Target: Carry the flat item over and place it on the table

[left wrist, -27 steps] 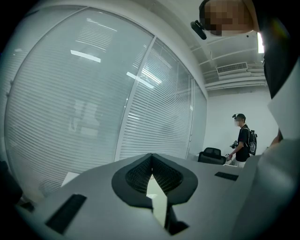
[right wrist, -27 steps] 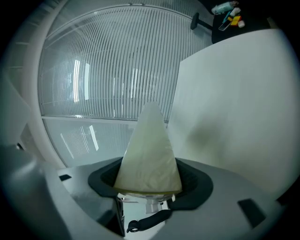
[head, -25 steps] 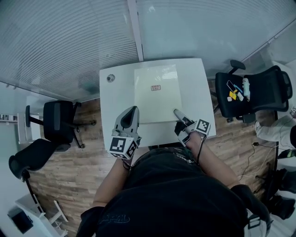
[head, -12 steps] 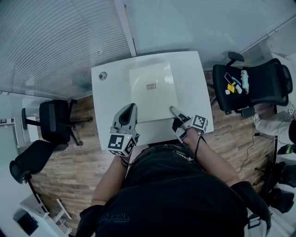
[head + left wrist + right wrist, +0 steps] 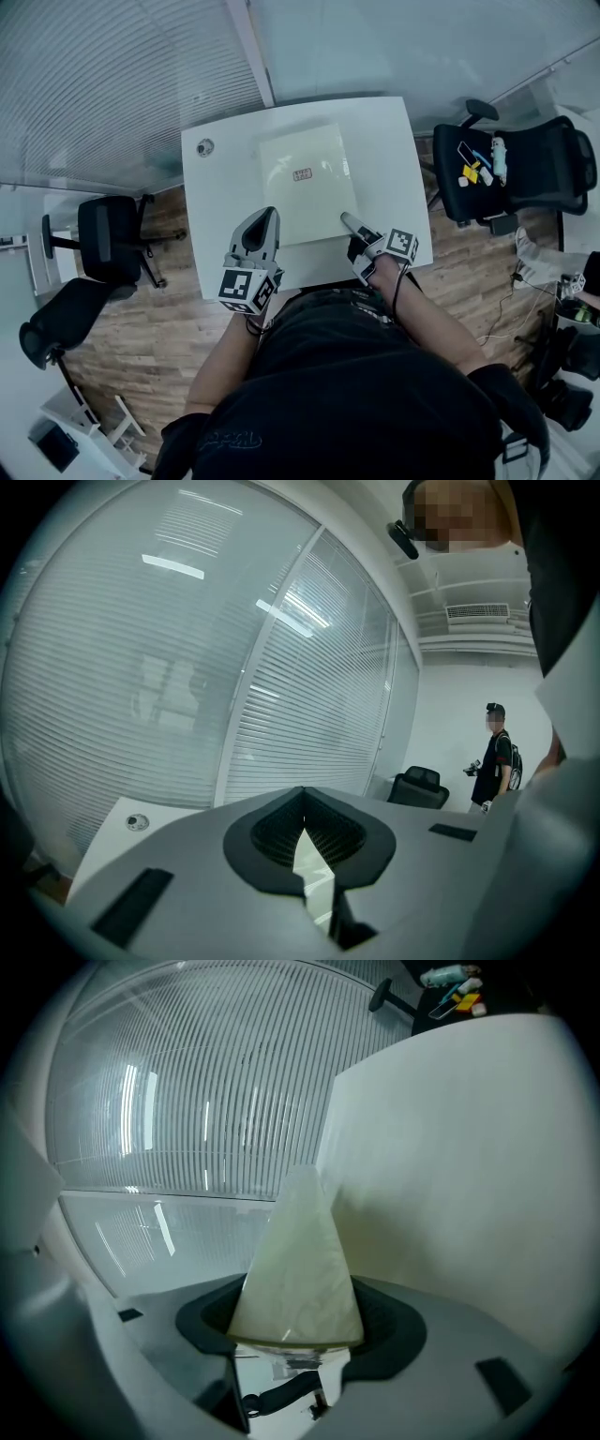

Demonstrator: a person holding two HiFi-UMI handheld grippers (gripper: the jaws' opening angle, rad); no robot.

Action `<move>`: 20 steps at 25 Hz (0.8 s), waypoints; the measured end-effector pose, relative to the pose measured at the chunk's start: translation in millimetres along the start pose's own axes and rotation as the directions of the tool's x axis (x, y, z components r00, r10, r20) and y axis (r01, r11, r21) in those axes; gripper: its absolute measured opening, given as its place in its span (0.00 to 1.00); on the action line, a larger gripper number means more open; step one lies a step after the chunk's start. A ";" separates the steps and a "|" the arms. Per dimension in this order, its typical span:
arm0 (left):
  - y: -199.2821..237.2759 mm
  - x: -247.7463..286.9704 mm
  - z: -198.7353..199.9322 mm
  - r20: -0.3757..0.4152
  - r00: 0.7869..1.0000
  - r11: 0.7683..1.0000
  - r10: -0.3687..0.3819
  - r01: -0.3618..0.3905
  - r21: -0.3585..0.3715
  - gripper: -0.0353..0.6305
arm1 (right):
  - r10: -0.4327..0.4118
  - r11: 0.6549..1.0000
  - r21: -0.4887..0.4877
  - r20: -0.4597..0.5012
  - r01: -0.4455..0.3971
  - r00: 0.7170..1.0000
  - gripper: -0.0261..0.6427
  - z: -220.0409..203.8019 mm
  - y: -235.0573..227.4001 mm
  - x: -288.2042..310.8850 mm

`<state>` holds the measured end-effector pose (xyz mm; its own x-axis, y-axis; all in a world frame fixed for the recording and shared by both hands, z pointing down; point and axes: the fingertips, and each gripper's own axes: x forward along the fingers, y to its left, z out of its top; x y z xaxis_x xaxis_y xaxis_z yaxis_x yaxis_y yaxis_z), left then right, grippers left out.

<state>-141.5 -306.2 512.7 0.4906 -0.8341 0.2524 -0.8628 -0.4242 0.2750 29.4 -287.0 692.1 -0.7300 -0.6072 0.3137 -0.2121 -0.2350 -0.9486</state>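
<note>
The flat item point(image 5: 314, 202), a pale cream rectangle with a small red label, lies over the middle of the white table point(image 5: 389, 159). My right gripper point(image 5: 346, 219) is at its near right corner. In the right gripper view the cream, plastic-sheened item point(image 5: 300, 1269) fills the space between the jaws, which are closed on it. My left gripper point(image 5: 266, 217) lies over the item's near left edge. In the left gripper view its jaws point(image 5: 302, 808) meet at the tips, with a pale sliver in the gap behind. Whether they pinch the item is unclear.
A round grommet point(image 5: 204, 147) sits at the table's far left corner. Glass walls with blinds run behind the table. One black office chair point(image 5: 112, 239) stands to the left. Another chair point(image 5: 525, 173), on the right, holds small objects. A person point(image 5: 494, 757) stands far off.
In the head view the table and item now sit a little further left. Both grippers keep their places at the item's near corners and have sunk slightly.
</note>
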 end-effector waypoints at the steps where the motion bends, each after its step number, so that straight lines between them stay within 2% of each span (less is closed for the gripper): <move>1: 0.1 0.6 0.1 0.000 1.000 1.000 0.001 -0.001 -0.004 0.07 | -0.003 1.000 -0.001 -0.002 0.003 1.000 0.47 0.0 -1.5 0.4; 14: -6.7 3.0 -9.5 -0.030 1.000 1.000 -0.004 0.004 -0.020 0.07 | -0.005 1.000 0.011 0.001 0.005 1.000 0.47 6.5 -24.7 1.3; 20: -8.1 5.3 -15.1 -0.048 0.999 1.000 -0.006 0.005 -0.018 0.07 | -0.041 0.995 -0.092 0.003 0.042 0.999 0.47 11.9 -35.2 1.7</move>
<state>-130.1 -301.9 525.8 0.5007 -0.8138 0.2951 -0.8580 -0.4216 0.2933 43.4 -288.8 726.5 -0.7184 -0.5995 0.3528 -0.3013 -0.1890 -0.9346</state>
